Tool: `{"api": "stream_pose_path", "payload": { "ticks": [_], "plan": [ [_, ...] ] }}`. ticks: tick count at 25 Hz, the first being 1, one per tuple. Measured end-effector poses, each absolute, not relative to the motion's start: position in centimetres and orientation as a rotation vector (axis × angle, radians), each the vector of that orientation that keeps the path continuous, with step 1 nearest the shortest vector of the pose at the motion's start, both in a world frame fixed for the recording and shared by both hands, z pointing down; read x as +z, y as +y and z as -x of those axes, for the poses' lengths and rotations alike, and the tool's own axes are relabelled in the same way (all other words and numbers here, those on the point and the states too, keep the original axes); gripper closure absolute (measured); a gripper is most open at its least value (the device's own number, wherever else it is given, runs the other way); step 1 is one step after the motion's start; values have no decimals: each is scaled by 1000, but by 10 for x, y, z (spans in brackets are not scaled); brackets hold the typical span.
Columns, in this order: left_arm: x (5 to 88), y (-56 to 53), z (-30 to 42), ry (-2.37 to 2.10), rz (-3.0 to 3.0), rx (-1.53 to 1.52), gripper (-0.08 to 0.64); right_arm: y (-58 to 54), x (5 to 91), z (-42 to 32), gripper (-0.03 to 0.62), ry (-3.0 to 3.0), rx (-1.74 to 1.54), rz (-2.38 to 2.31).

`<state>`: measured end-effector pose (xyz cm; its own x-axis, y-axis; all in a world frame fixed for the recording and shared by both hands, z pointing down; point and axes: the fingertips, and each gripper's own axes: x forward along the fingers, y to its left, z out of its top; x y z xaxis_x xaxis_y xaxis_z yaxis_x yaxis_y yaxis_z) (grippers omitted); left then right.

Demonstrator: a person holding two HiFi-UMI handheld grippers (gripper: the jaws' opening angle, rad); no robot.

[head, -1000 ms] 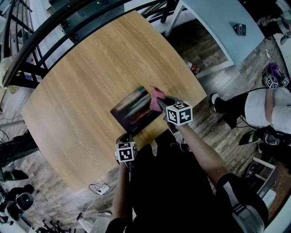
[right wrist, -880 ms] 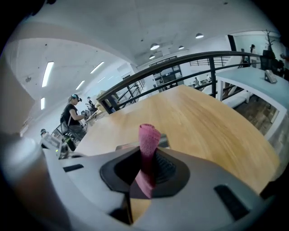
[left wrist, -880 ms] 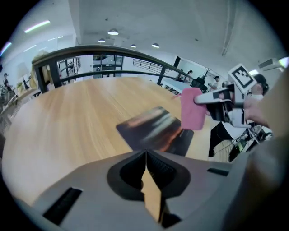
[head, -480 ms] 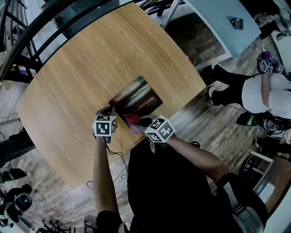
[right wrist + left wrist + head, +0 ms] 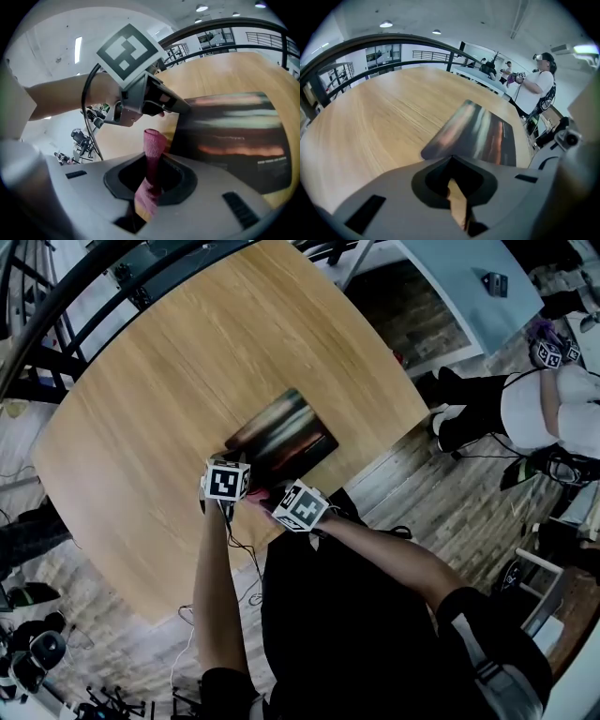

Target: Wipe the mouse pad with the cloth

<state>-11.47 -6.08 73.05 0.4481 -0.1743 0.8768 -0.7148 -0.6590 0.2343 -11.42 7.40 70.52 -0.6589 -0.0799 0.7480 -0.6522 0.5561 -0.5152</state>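
The mouse pad (image 5: 281,439) is a dark rectangle with streaked colours, lying near the front edge of the wooden table (image 5: 169,381). My right gripper (image 5: 269,495) is shut on a pink cloth (image 5: 255,495) at the pad's near corner. In the right gripper view the cloth (image 5: 153,143) stands up as a folded roll from between the jaws (image 5: 151,161). My left gripper (image 5: 232,459) sits just left of it, jaws shut and holding nothing, its tip (image 5: 163,107) at the pad's left edge (image 5: 180,126). In the left gripper view the pad (image 5: 480,136) lies right ahead of the jaws (image 5: 451,160).
A black railing (image 5: 84,296) curves round the table's far side. A pale blue table (image 5: 459,287) stands at the upper right. A person (image 5: 539,418) stands on the wood floor to the right. Cables (image 5: 239,568) hang below the table's front edge.
My right gripper has carried the cloth from the pad's far right edge down across the pad to its near corner. The left gripper has moved up and in to the pad's left edge.
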Motion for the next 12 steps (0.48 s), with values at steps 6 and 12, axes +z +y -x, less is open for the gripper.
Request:
{"api": "stream_pose_path", "payload": {
  "ticks": [6, 12],
  "plan": [
    [733, -58, 115, -747, -2084, 1192, 535, 61, 722, 106, 527, -2080, 1035, -610],
    [732, -58, 115, -701, -2104, 1208, 535, 58, 722, 101, 527, -2076, 1028, -616]
  ]
}}
